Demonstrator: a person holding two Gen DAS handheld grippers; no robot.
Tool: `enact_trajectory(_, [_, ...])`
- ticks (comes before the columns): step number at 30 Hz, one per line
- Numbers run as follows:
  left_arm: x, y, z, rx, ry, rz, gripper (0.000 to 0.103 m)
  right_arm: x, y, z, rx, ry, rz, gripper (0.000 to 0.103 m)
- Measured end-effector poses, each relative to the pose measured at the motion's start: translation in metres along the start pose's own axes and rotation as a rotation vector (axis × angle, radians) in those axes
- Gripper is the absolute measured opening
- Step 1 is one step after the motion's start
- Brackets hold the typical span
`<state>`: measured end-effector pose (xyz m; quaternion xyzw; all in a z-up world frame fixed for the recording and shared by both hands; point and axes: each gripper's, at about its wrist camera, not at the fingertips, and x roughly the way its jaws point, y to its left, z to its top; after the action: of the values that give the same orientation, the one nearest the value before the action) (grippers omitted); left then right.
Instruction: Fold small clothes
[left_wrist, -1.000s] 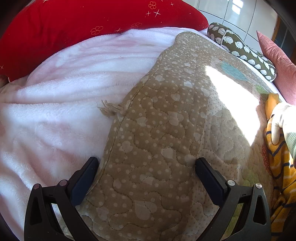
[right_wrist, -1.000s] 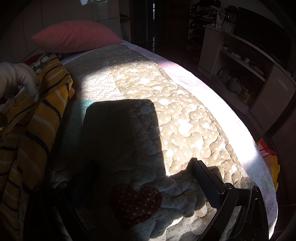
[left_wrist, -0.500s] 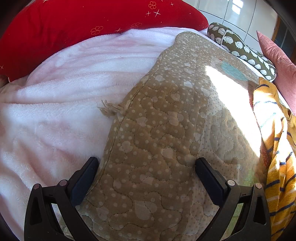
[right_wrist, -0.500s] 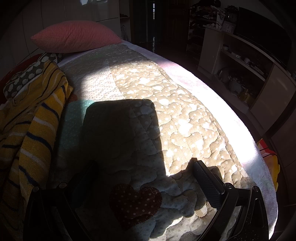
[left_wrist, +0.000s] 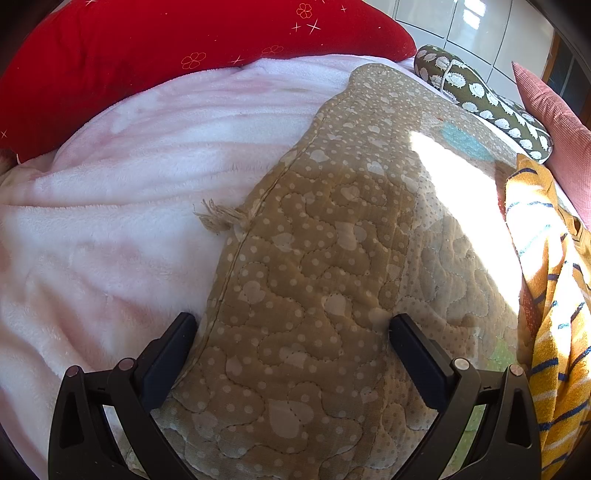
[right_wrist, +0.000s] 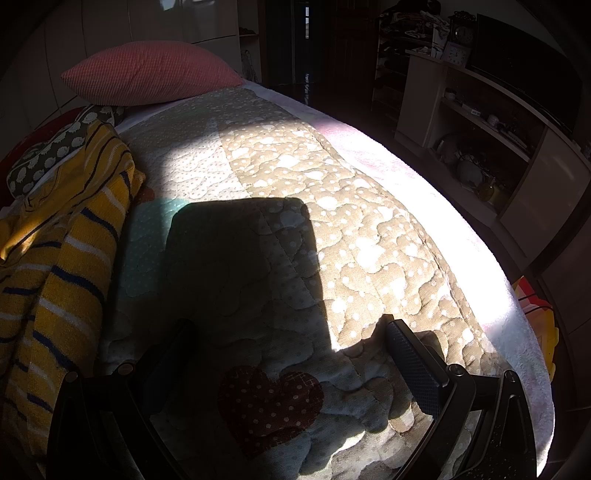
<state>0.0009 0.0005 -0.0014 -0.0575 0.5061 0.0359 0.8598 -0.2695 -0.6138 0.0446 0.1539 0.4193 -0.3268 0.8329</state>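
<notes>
A small yellow garment with navy and white stripes (left_wrist: 550, 295) lies crumpled on the beige quilted mat (left_wrist: 325, 266) at the far right of the left wrist view. It also shows at the left of the right wrist view (right_wrist: 62, 254). My left gripper (left_wrist: 291, 354) is open and empty, low over the mat, well left of the garment. My right gripper (right_wrist: 288, 362) is open and empty over the shaded part of the mat (right_wrist: 332, 206), right of the garment.
A pink fleece blanket (left_wrist: 129, 192) covers the bed under the mat. A red pillow (left_wrist: 166, 48), a green patterned cushion (left_wrist: 487, 103) and a pink pillow (right_wrist: 147, 74) line the head end. Shelves (right_wrist: 487, 122) stand beyond the bed's right edge.
A gloved hand that held the yellow garment a second ago has gone from view. The garment has dropped and settled on the mat. Both grippers have stayed still.
</notes>
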Motion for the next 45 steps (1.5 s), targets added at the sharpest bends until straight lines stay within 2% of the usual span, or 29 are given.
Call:
enact_trajectory(6, [-0.001,0.0,0.001,-0.009,-0.006,0.001,0.103,0.0,0.0,0.0,0.0,-0.003,0.002,0.103])
enact_trajectory(9, [-0.001,-0.001,0.003,-0.001,0.018,0.01,0.103,0.0,0.0,0.0,0.001,-0.001,0.002,0.103])
enact_trajectory(12, [-0.003,-0.007,0.002,0.027,0.039,0.055,0.103,0.001,0.001,0.0,0.001,-0.005,-0.007,0.103])
enact_trajectory(14, [-0.008,-0.009,-0.001,0.03,0.012,0.063,0.103,0.0,0.005,0.001,-0.011,-0.005,-0.019,0.103])
enact_trajectory(17, [-0.028,-0.009,-0.005,0.023,-0.067,0.088,0.103,0.001,0.001,0.001,0.008,-0.003,0.007,0.103])
enact_trajectory(21, [-0.085,-0.015,-0.021,0.048,-0.212,0.102,0.103,0.002,-0.003,0.003,0.018,-0.002,0.035,0.103])
enact_trajectory(24, [-0.14,-0.028,-0.043,0.105,-0.356,0.131,0.103,-0.004,-0.015,0.001,0.049,-0.027,0.116,0.103])
enact_trajectory(27, [-0.186,-0.046,-0.068,0.146,-0.451,0.095,0.103,-0.014,-0.031,-0.002,0.111,-0.052,0.23,0.103])
enact_trajectory(29, [-0.205,-0.06,-0.079,0.169,-0.447,0.065,0.103,-0.034,-0.036,-0.007,0.149,-0.085,0.289,0.103])
enact_trajectory(30, [-0.21,-0.069,-0.083,0.181,-0.427,0.044,0.103,-0.05,-0.033,-0.012,0.14,-0.131,0.304,0.103])
enact_trajectory(33, [-0.219,-0.088,-0.106,0.214,-0.4,-0.017,0.103,-0.109,0.0,-0.031,0.004,-0.265,0.292,0.103])
enact_trajectory(36, [-0.218,-0.102,-0.131,0.22,-0.349,-0.078,0.103,-0.16,0.042,-0.054,-0.124,-0.34,0.31,0.103])
enact_trajectory(39, [-0.215,-0.11,-0.156,0.236,-0.31,-0.134,0.103,-0.192,0.079,-0.08,-0.208,-0.374,0.361,0.103])
enact_trajectory(40, [-0.213,-0.113,-0.162,0.255,-0.296,-0.131,0.103,-0.197,0.089,-0.088,-0.218,-0.37,0.38,0.103])
enact_trajectory(43, [-0.203,-0.119,-0.173,0.28,-0.28,-0.122,0.103,-0.198,0.111,-0.101,-0.237,-0.341,0.435,0.103])
enact_trajectory(45, [-0.194,-0.122,-0.177,0.293,-0.254,-0.125,0.103,-0.186,0.123,-0.106,-0.267,-0.308,0.413,0.103])
